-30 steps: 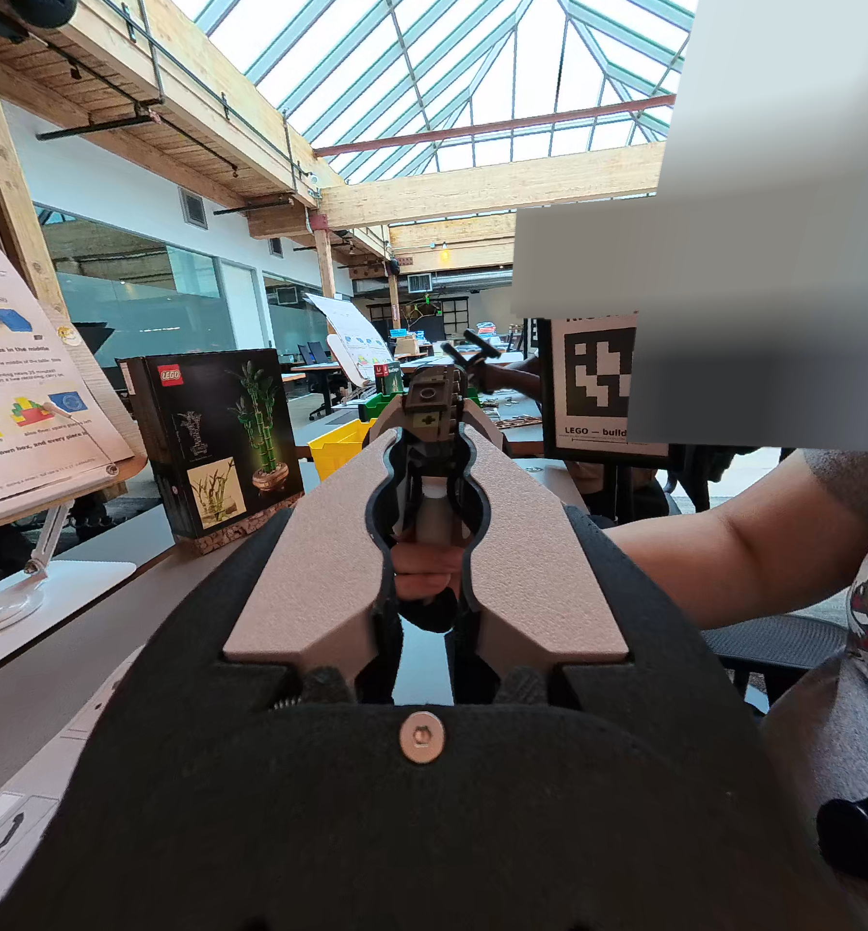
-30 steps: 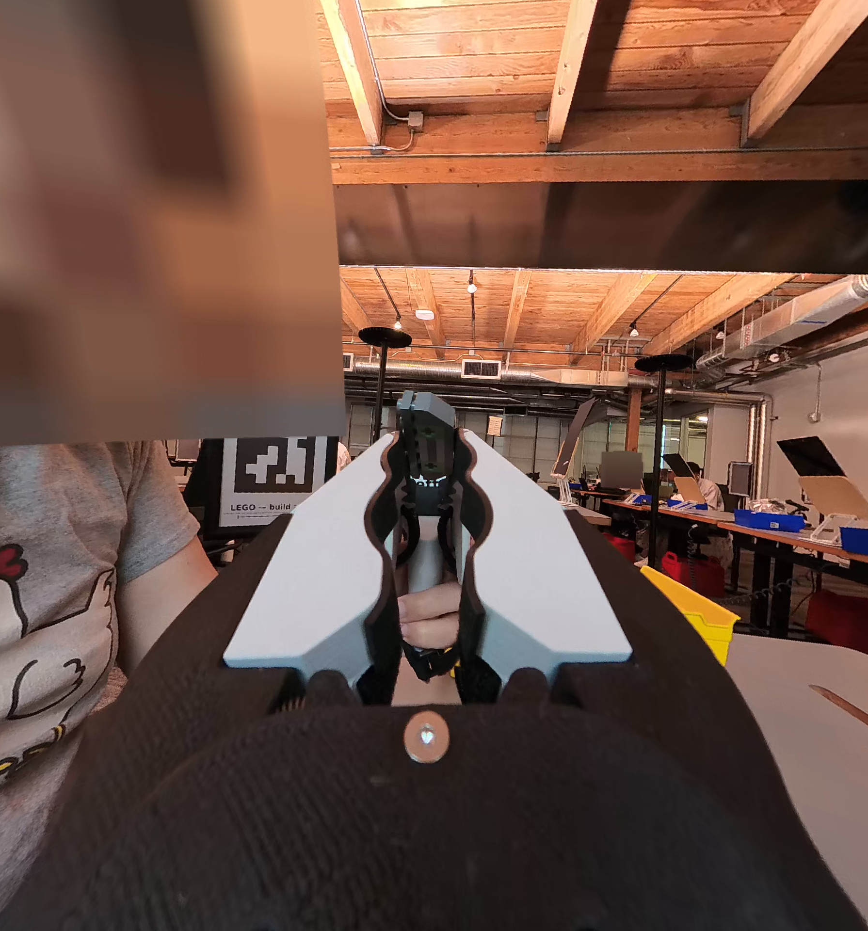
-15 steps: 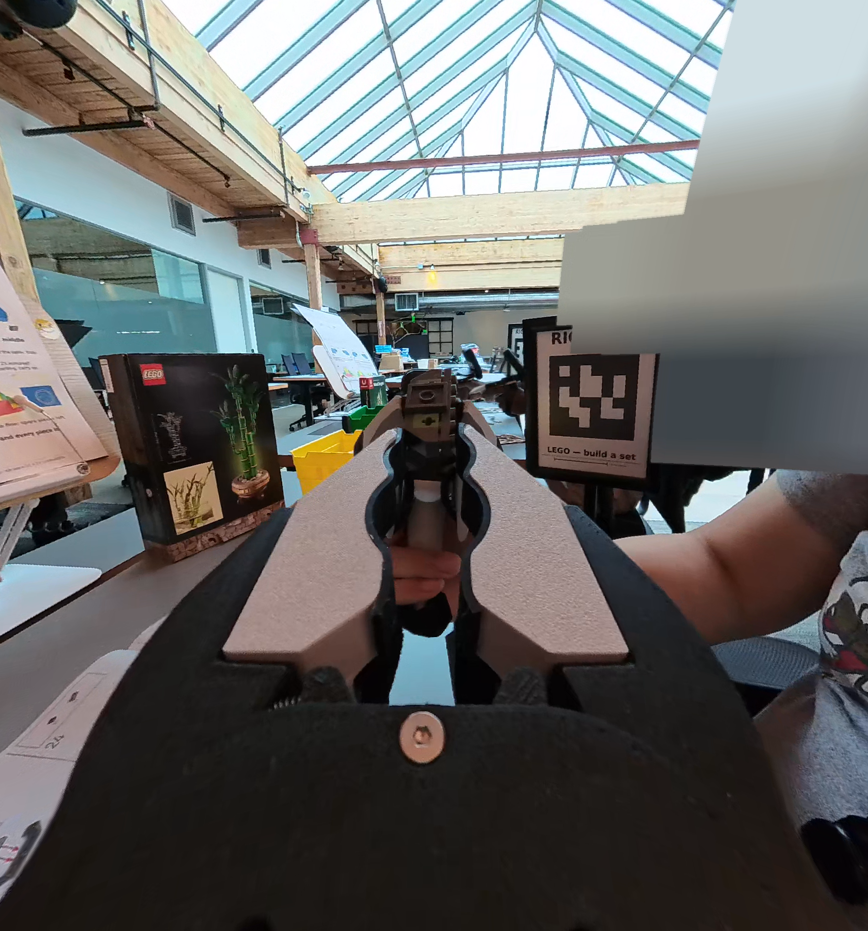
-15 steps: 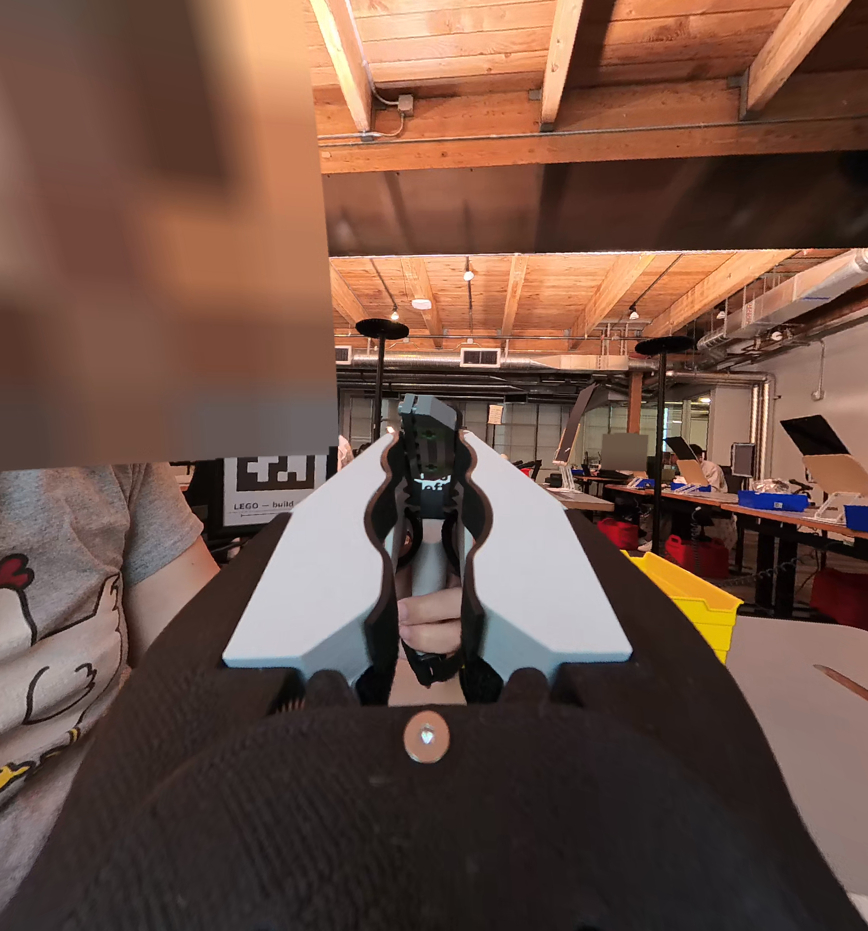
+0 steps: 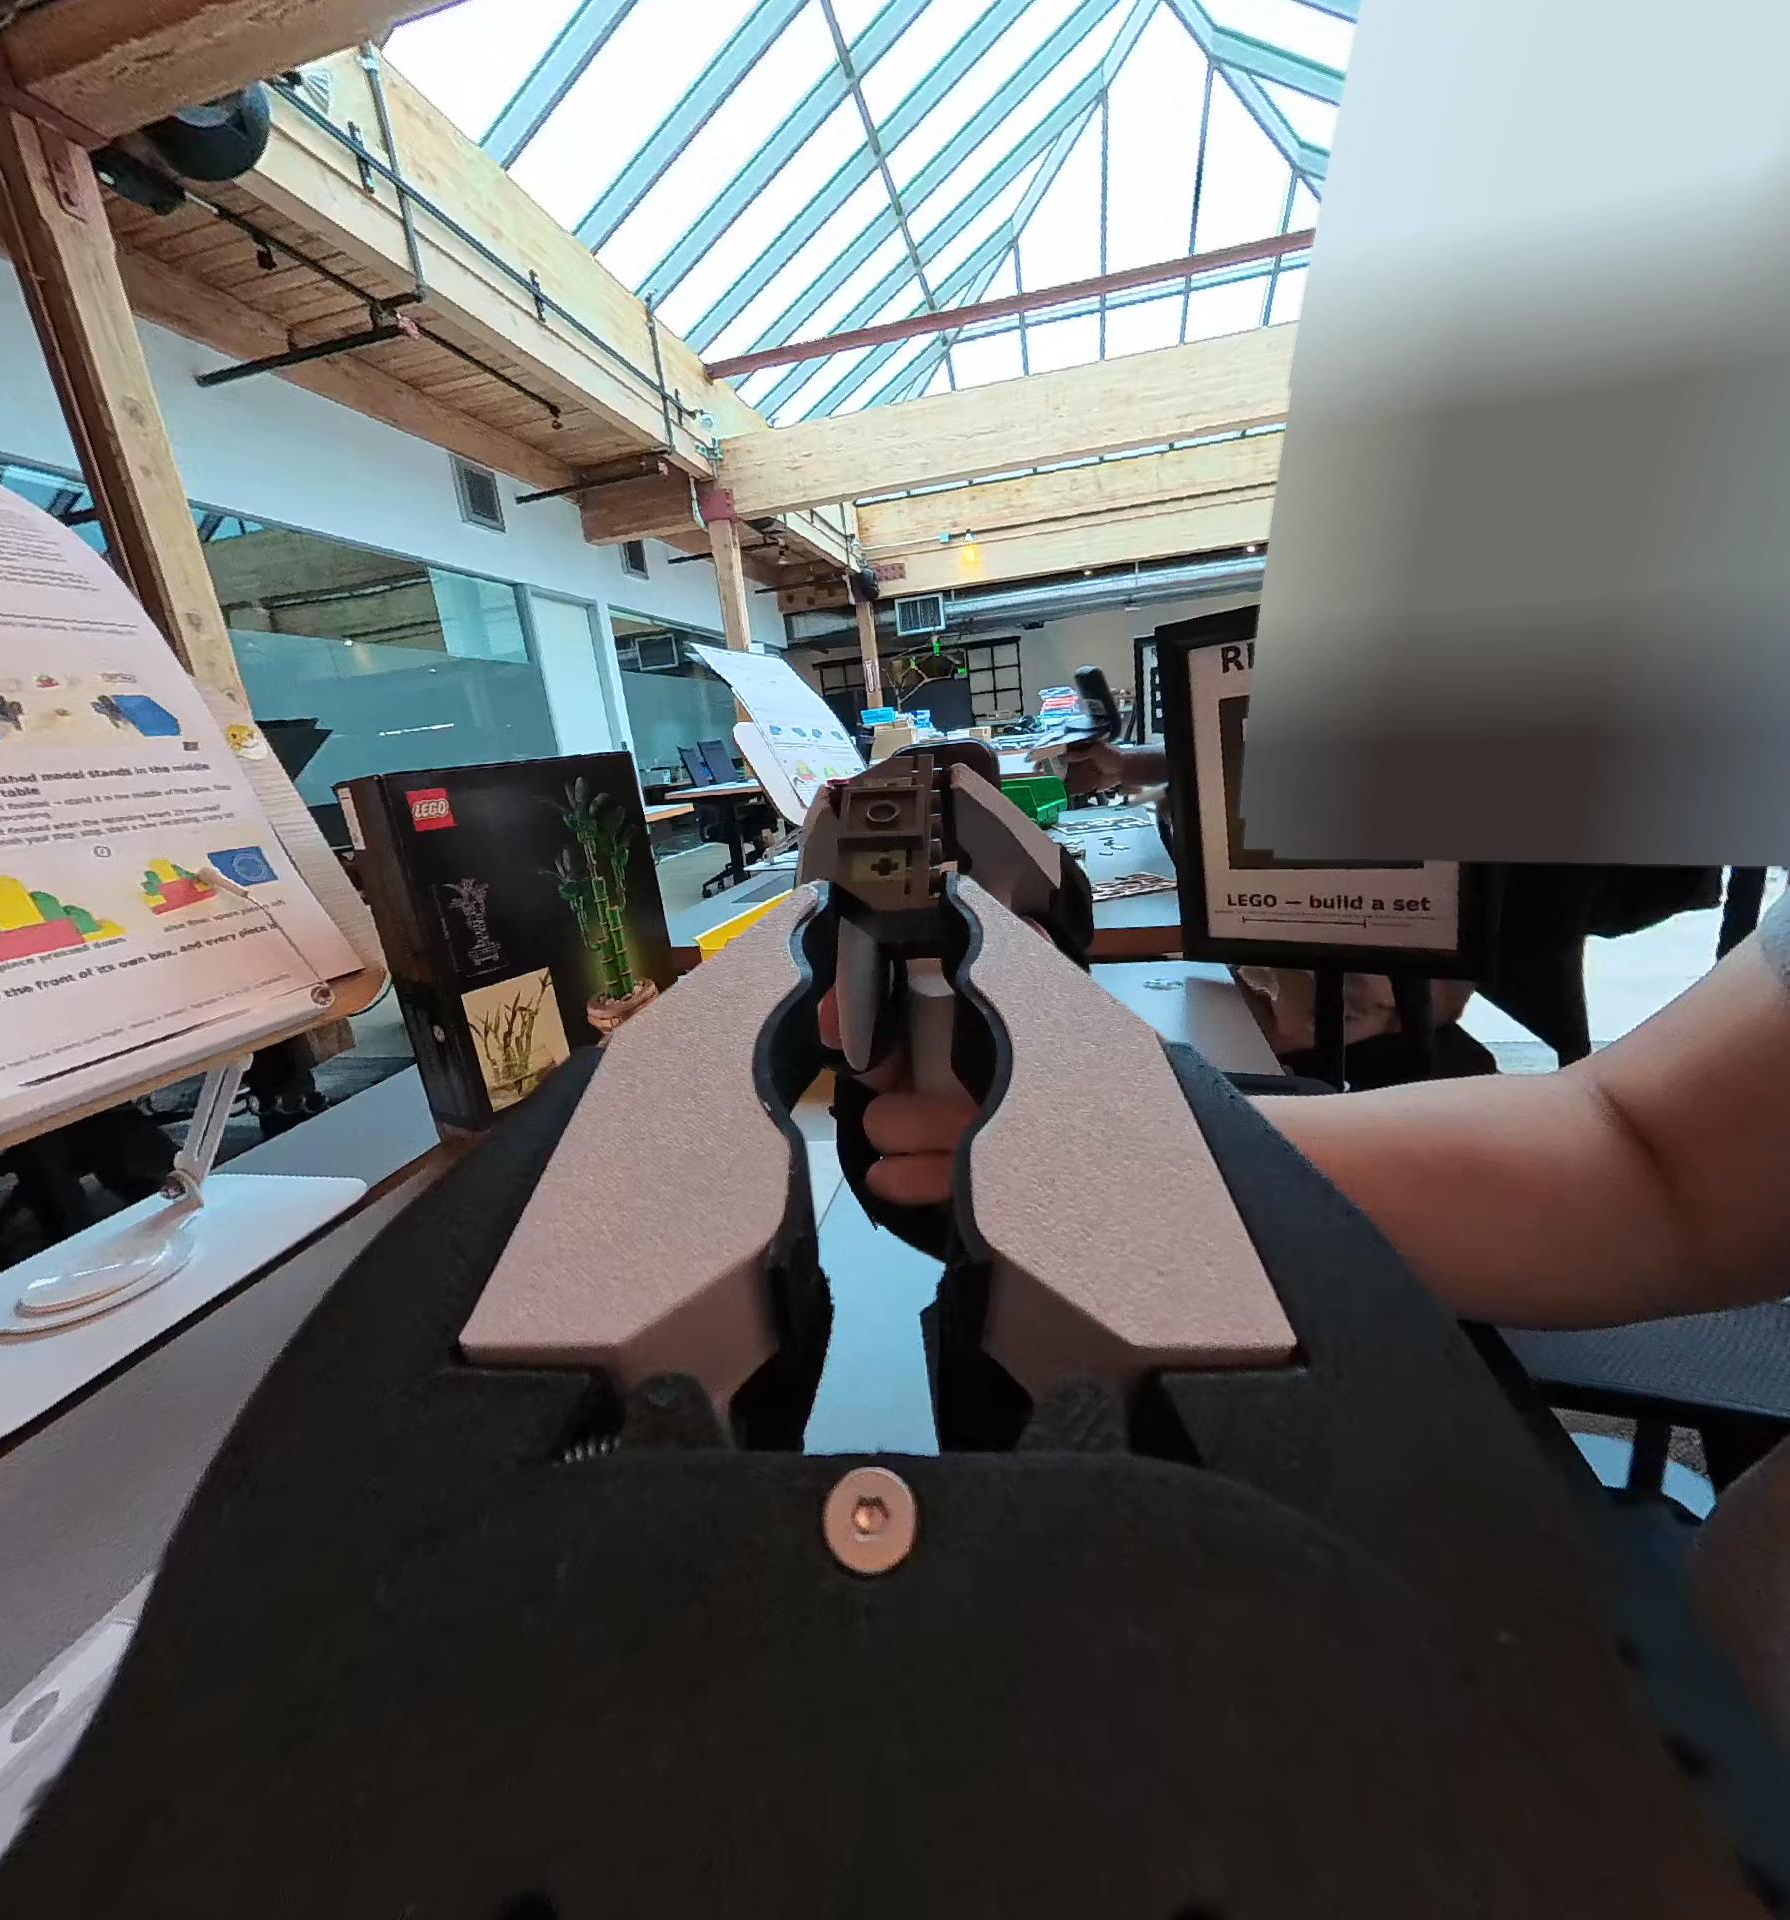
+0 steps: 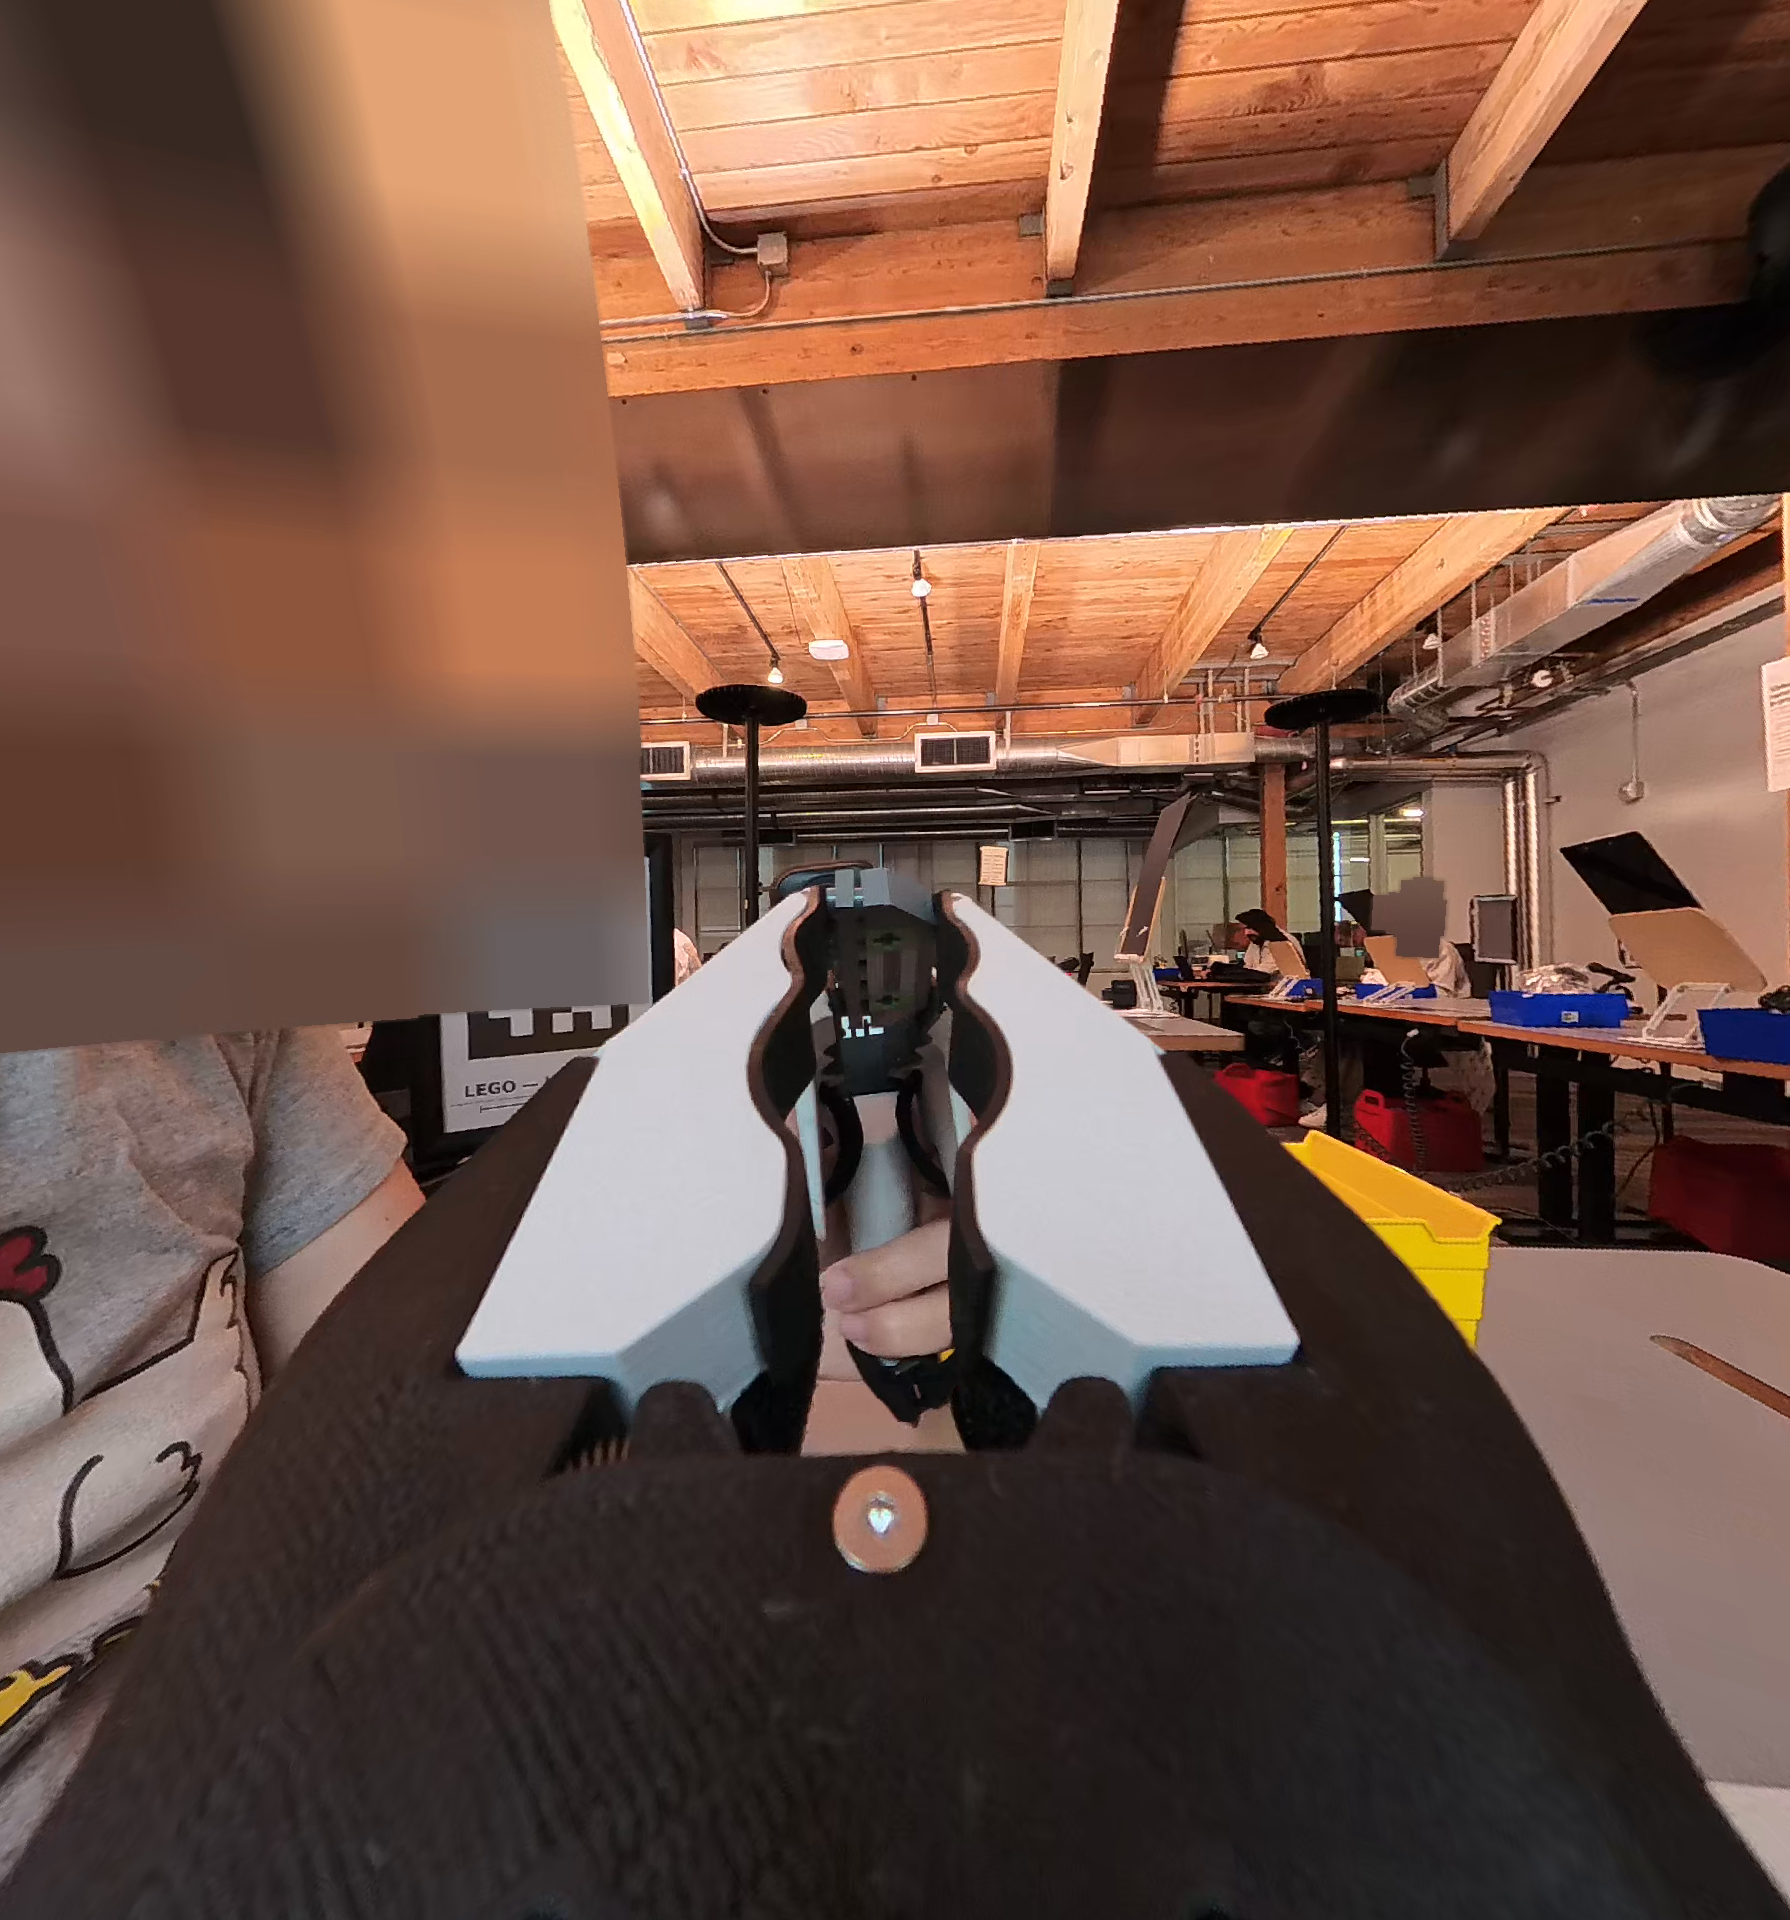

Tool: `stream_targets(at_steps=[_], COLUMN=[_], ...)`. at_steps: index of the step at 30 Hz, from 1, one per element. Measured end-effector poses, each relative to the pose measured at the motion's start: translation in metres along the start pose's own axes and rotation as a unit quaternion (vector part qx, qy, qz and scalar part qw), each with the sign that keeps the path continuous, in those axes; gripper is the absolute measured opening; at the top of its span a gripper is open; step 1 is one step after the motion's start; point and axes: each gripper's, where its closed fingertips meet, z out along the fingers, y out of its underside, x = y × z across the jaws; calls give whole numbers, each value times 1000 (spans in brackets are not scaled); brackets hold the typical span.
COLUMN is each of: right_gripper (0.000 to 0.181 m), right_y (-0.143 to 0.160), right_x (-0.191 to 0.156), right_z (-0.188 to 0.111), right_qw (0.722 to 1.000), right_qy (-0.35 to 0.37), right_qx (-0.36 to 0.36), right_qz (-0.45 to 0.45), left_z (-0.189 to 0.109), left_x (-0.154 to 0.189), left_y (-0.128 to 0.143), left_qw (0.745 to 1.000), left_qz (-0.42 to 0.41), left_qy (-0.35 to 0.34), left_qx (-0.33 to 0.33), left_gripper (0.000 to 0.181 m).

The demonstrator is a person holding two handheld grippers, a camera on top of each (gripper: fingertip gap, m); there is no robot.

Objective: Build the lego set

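Observation:
A small brown and grey lego assembly [image 5: 886, 842] is held up in the air between both grippers, which face each other. My left gripper [image 5: 883, 883] is shut on its near end. In the left wrist view, the right gripper's fingers [image 5: 1005, 831] clamp its far end, skewed to the right. In the right wrist view the assembly [image 6: 875, 961] looks dark, and my right gripper [image 6: 875, 909] is shut on it. A hand [image 6: 886, 1299] holding the opposite gripper shows through the gap between the fingers. The join between the assembly's parts is hidden.
A black lego set box [image 5: 517, 925] stands on the grey table [image 5: 143, 1455], with an instruction sheet on a stand [image 5: 91, 831] at the left. A framed sign [image 5: 1327, 894] and a person's forearm [image 5: 1493, 1164] are at the right. A yellow bin [image 6: 1410, 1236] sits by the table's edge [image 6: 1649, 1507]. Left and right tips are no more than a few centimetres apart.
Both grippers stay shut on the assembly. The left view has tilted and swung a little. The right gripper now sits skewed to the right behind the assembly, where it was straight before.

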Motion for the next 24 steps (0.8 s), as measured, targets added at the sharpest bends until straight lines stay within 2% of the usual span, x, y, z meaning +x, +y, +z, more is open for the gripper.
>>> stream_targets(at_steps=[6, 24], right_gripper=[17, 16], right_y=[0, -2], right_x=[-6, -16], right_z=[0, -2], right_qw=[1000, 998], right_qy=[-5, -37], right_qx=[-4, 16], right_qz=[-30, -44], left_z=[0, 2], left_x=[5, 13], left_y=[-1, -2], left_qw=[1000, 999], left_qz=[10, 49], left_qy=[9, 15], left_qx=[1, -6], left_gripper=[17, 15])
